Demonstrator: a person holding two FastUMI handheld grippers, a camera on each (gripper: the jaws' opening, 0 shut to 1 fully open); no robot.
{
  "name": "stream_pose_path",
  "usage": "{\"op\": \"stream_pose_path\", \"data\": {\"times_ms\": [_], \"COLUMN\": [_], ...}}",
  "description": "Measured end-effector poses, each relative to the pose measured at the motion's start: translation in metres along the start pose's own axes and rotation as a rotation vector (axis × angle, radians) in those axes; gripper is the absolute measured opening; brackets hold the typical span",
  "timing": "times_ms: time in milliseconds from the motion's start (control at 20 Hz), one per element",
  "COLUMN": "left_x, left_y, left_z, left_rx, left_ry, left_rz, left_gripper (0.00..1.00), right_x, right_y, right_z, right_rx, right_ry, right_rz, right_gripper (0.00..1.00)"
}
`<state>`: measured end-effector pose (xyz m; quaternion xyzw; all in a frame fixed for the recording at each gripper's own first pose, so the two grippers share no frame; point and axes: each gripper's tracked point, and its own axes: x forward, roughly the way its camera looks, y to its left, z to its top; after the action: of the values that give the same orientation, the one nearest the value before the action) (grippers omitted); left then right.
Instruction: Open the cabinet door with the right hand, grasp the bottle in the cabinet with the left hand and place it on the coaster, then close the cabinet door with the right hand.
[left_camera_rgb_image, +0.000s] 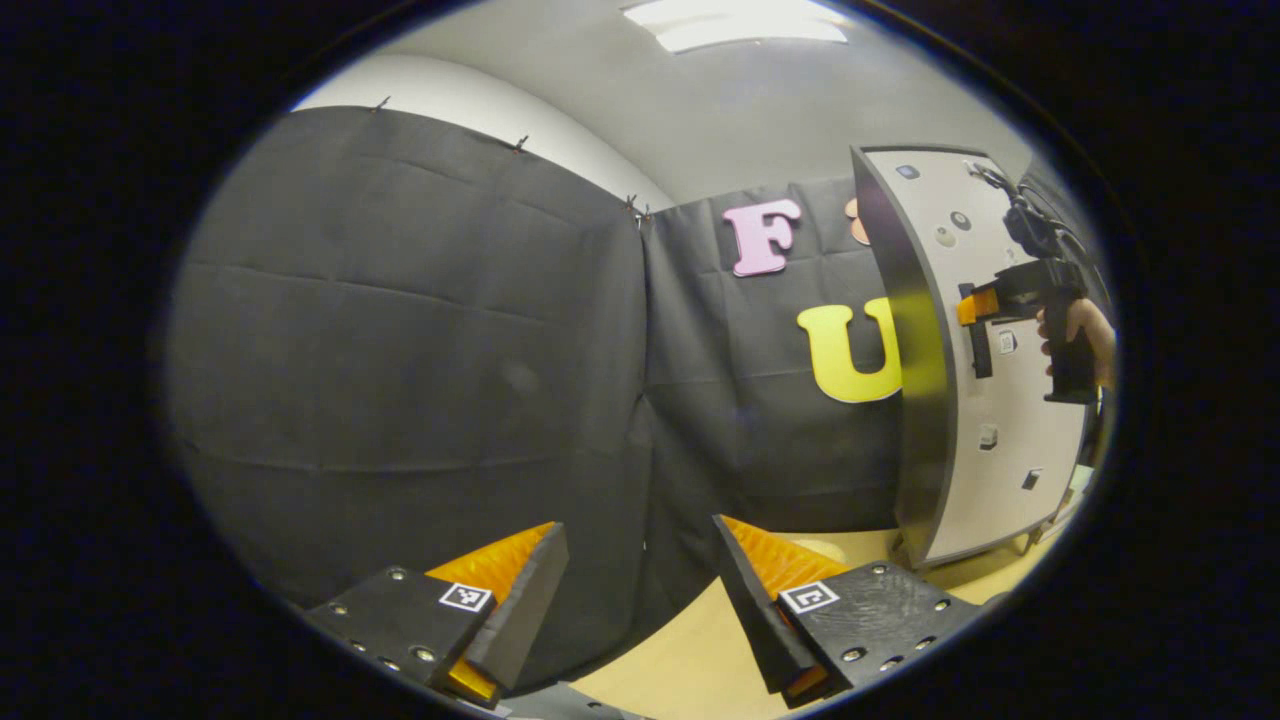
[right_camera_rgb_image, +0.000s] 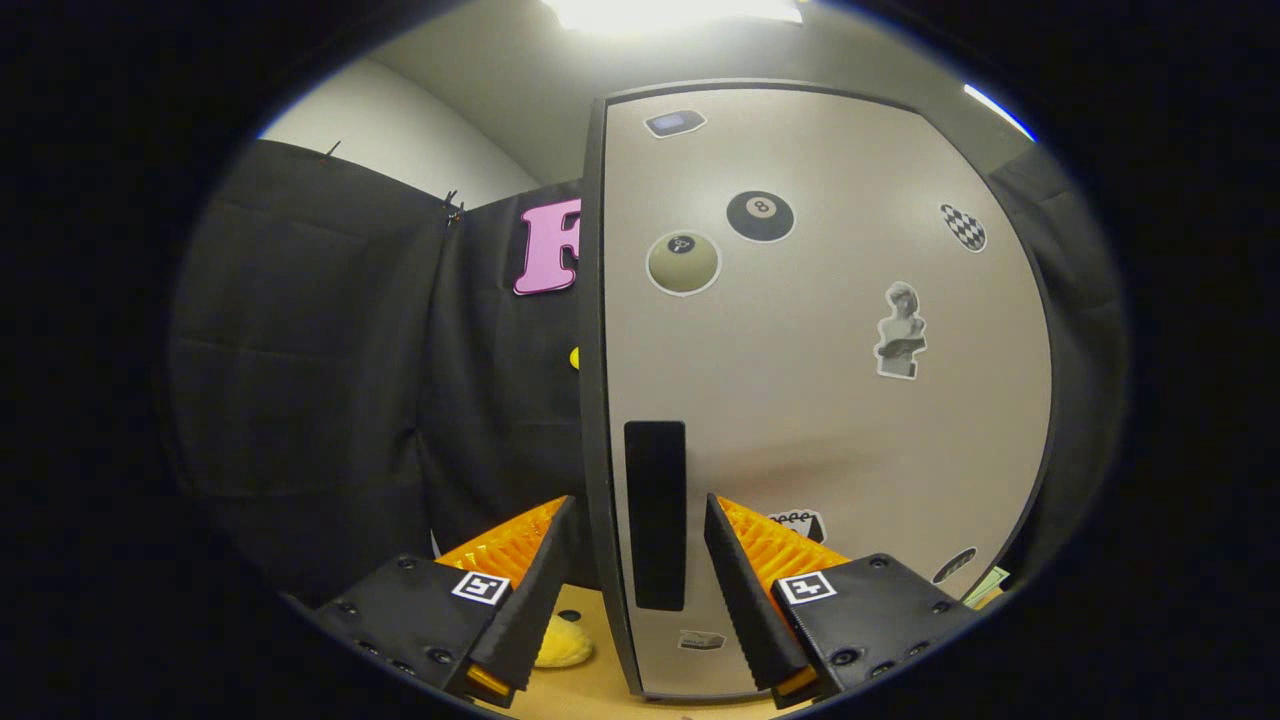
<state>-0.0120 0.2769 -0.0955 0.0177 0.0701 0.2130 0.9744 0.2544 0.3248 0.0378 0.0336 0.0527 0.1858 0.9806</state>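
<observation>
Right tool (right_camera_rgb_image: 635, 590) spread wide, straddling the black bar handle (right_camera_rgb_image: 655, 515) of the grey sticker-covered cabinet door (right_camera_rgb_image: 820, 400), holding nothing, apparently pre-grip; left tool (left_camera_rgb_image: 640, 610) open, empty.

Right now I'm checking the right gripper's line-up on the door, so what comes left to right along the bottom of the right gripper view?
Left finger → yellow object on the table → cabinet door's edge → black door handle → right finger.
</observation>
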Motion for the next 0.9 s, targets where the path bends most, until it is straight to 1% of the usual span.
{"op": "stream_pose_path", "data": {"times_ms": [50, 100, 200, 250, 300, 400, 450, 500, 550, 600, 750, 800, 900], "left_x": [0.001, 0.0, 0.0, 0.001, 0.001, 0.001, -0.001, -0.001, 0.001, 0.001, -0.003, -0.007, -0.017], "left_y": [0.002, 0.006, 0.01, 0.012, 0.014, 0.018, 0.019, 0.019, 0.017, 0.017, 0.018, 0.016, 0.012], "left_z": [-0.002, -0.004, -0.005, -0.004, -0.004, -0.004, -0.004, -0.003, -0.005, -0.004, 0.0, 0.004, 0.013], "left_rx": [-0.004, -0.007, -0.008, -0.009, -0.011, -0.021, -0.028, -0.035, -0.04, -0.043, -0.049, -0.049, -0.046], "left_ry": [0.006, 0.006, 0.001, -0.001, -0.004, -0.006, -0.006, -0.006, -0.005, -0.007, -0.018, -0.026, -0.052], "left_rz": [0.0, 0.0, 0.001, 0.0, 0.0, -0.002, -0.007, -0.014, -0.02, -0.028, -0.055, -0.063, -0.075], "left_gripper": [0.86, 0.86, 0.86, 0.86, 0.86, 0.86, 0.86, 0.86, 0.86, 0.87, 0.87, 0.87, 0.86], "right_x": [0.005, 0.009, 0.016, 0.017, 0.02, 0.022, 0.023, 0.023, 0.022, 0.023, 0.016, 0.014, 0.0], "right_y": [0.001, 0.0, -0.002, -0.004, -0.006, -0.007, -0.007, -0.017, -0.019, -0.017, -0.017, -0.017, -0.013], "right_z": [-0.002, -0.005, -0.011, -0.012, -0.01, -0.012, -0.014, -0.015, -0.016, -0.018, -0.017, -0.018, -0.017], "right_rx": [-0.004, -0.014, -0.044, -0.055, -0.064, -0.068, -0.061, -0.061, -0.04, -0.016, 0.006, -0.005, -0.013], "right_ry": [0.011, 0.023, 0.05, 0.056, 0.054, 0.068, 0.081, 0.093, 0.102, 0.118, 0.15, 0.157, 0.156], "right_rz": [-0.008, -0.021, -0.055, -0.072, -0.085, -0.096, -0.099, -0.137, -0.14, -0.137, -0.128, -0.117, -0.08], "right_gripper": [0.82, 0.8, 0.8, 0.82, 0.67, 0.61, 0.62, 0.62, 0.57, 0.39, 0.31, 0.27, 0.28]}}
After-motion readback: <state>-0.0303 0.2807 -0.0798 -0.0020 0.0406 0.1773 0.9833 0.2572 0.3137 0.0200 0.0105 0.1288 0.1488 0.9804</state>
